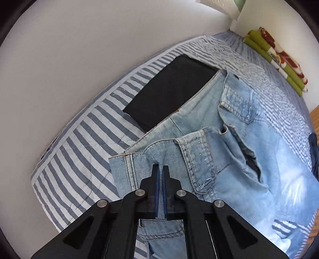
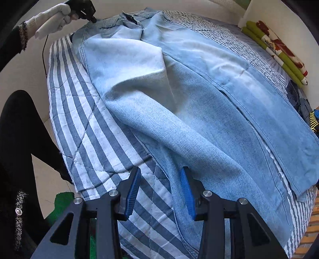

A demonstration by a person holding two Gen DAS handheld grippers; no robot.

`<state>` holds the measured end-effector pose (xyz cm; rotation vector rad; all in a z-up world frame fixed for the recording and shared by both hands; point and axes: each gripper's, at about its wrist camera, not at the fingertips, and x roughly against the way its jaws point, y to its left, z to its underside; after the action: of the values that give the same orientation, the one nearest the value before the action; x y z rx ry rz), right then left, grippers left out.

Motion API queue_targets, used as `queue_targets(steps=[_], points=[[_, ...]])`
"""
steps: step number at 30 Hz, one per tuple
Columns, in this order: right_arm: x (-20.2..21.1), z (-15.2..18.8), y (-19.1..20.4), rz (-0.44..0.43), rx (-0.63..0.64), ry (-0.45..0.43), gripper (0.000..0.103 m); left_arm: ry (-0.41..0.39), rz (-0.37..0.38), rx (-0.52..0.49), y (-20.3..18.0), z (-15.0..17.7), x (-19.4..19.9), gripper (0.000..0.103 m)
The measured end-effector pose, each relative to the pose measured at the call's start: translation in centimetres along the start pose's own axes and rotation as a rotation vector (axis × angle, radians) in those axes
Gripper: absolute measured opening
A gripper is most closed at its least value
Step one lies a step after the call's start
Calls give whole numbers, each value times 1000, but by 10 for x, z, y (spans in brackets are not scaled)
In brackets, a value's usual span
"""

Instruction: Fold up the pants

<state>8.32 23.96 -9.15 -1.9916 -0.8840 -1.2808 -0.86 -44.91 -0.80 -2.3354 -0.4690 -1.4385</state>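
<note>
Left gripper [image 1: 160, 169] is pinched shut on the waistband of the jeans [image 1: 199, 151], its blue pads pressed together with a thin fold of denim between them. Right gripper [image 2: 160, 191] stands with its jaws apart over the near side of a leg, one pad above the striped bedspread [image 2: 79, 119] and the other above the denim edge; nothing is clamped there yet.

Pale blue, the jeans lie spread along the bed, waist at the far left end and hems toward the near right, the legs side by side with a rumpled ridge running down the nearer one. Judging by that ridge and the way the cloth sags, the denim is soft but fairly heavy; it should drape and drag rather than slide, and will hold a crease once pressed. Doubled seams look like the best holds: the waistband at one end, the side seam or hem at the other.

From the left wrist view come the open fly, the belt loops and a black folded garment [image 1: 171, 89] lying just beyond the waist. Only the right wrist view gives the full run of the legs, the person's white-gloved hand [image 2: 53, 18] on the left tool, and a dark sleeve. Rolled green-and-red linen [image 2: 279, 53] lies by the far wall.
</note>
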Motion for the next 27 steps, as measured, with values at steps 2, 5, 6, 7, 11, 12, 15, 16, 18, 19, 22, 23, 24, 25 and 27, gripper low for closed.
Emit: queue_targets(steps=[2, 5, 6, 7, 11, 12, 15, 16, 18, 19, 22, 23, 24, 25, 27], points=[[-2, 0, 6, 28, 38, 5, 38, -32, 32, 27, 11, 2, 21, 2], [-4, -3, 14, 42, 71, 16, 38, -85, 93, 81, 35, 10, 53, 2], [-2, -5, 14, 21, 70, 19, 38, -104, 107, 94, 44, 18, 64, 2], [3, -6, 15, -4, 69, 15, 38, -116, 109, 96, 53, 23, 69, 2], [25, -9, 15, -88, 60, -29, 37, -56, 53, 128, 85, 50, 55, 2], [26, -9, 13, -90, 50, -36, 37, -34, 68, 152, 92, 57, 47, 2], [28, -2, -1, -91, -18, -31, 37, -6, 51, 144, 99, 68, 26, 2], [30, 2, -8, -98, -55, -29, 37, -7, 53, 149, 99, 73, 25, 2], [36, 11, -25, -113, -138, -29, 37, -48, 123, 191, 103, 81, 37, 2], [39, 17, -34, -114, -170, -33, 37, -78, 135, 176, 104, 81, 43, 2], [52, 35, -53, -94, -233, -39, 38, -21, 33, 86, 96, 82, 39, 6], [55, 42, -60, -85, -255, -40, 38, -18, 8, 71, 96, 82, 40, 8], [59, 49, -68, -74, -284, -44, 38, -26, -13, 74, 96, 81, 44, 10], [63, 58, -77, -67, -323, -52, 38, -38, -31, 86, 98, 81, 50, 20], [72, 80, -100, -39, -411, -65, 38, -70, -37, 102, 96, 79, 62, 28]])
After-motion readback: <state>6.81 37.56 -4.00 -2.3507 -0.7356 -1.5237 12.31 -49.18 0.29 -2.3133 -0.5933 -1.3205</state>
